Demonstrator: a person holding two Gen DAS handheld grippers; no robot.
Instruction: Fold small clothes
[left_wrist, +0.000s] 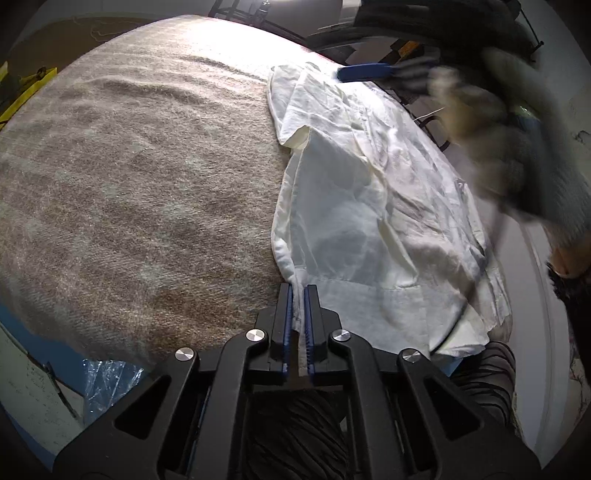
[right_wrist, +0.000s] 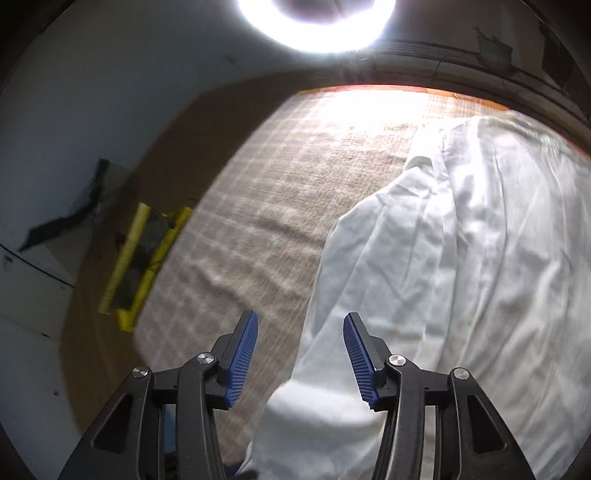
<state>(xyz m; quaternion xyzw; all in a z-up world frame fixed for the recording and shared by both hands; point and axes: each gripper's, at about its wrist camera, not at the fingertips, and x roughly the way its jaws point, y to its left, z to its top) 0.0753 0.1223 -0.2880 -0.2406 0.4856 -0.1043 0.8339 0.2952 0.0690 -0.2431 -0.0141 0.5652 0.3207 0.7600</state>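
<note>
White shirt (left_wrist: 369, 206) lying lengthwise away, near corner pinched in left tongs (left_wrist: 297, 291), right tongs (right_wrist: 300, 325) agape above its left edge.

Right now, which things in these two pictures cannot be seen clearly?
- Left wrist view: the person's right hand is motion-blurred, so its grip cannot be read.
- Left wrist view: the garment corner inside the left gripper is hidden by the pads.
- Right wrist view: the garment's right side is cut off by the edge; the right gripper is open above it.
</note>
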